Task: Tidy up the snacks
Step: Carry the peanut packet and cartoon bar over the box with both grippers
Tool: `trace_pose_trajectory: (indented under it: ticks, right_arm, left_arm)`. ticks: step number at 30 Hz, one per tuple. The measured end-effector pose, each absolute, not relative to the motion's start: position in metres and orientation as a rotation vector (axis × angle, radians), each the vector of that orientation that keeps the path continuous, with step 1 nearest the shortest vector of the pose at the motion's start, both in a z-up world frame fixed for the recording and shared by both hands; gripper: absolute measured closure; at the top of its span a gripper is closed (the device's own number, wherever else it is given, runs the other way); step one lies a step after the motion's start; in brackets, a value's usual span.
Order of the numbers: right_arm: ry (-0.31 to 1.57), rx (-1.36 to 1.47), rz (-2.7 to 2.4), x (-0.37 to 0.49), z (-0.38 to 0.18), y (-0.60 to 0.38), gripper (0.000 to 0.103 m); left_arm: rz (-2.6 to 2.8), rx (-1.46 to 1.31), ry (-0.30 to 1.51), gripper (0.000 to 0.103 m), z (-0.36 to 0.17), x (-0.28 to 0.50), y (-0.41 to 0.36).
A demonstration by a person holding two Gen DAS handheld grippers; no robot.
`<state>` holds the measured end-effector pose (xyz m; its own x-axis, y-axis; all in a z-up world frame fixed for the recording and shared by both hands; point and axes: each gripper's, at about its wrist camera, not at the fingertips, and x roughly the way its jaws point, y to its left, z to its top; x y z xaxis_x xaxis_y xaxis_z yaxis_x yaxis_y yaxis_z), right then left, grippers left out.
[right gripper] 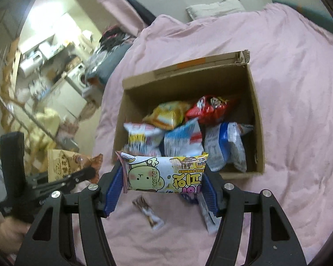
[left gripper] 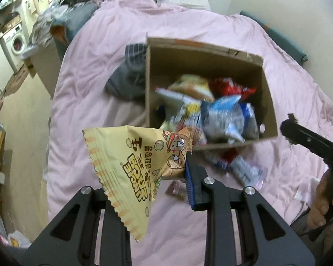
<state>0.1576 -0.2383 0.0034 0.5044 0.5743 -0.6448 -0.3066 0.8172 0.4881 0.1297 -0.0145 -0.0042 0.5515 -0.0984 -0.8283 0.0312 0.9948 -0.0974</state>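
Observation:
An open cardboard box [left gripper: 266, 102] [right gripper: 255, 115] sits on a pink bed and holds several snack bags. My left gripper [left gripper: 166, 173] is shut on a yellow snack bag [left gripper: 131, 166], held in the air short of the box's near left corner; it also shows in the right wrist view [right gripper: 62, 164]. My right gripper [right gripper: 164, 179] is shut on a pale cookie pack [right gripper: 164, 173] with a cartoon face, held in front of the box's near wall. Its left finger is hidden in the left wrist view, where the right gripper [left gripper: 290, 128] shows at the right edge.
Loose snacks lie on the pink blanket [right gripper: 299, 88] in front of the box: a small brown bar [right gripper: 148, 212] and blue-and-white packs [left gripper: 239, 166]. Grey clothes [left gripper: 126, 77] lie left of the box. A pillow [right gripper: 213, 6] is at the bed's head. Cluttered floor lies left.

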Motion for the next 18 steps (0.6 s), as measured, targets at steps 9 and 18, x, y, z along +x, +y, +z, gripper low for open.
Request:
trace_pose_trajectory:
  ticks: [9, 18]
  right_arm:
    - [0.902, 0.277, 0.529, 0.203, -0.005, -0.234, 0.038]
    - [0.923, 0.174, 0.429, 0.238, -0.019, -0.235, 0.037]
  left_arm:
    - [-0.063, -0.079, 0.974, 0.08, 0.01, 0.189, -0.031]
    - [-0.051, -0.043, 0.956, 0.079, 0.016, 0.248, -0.049]
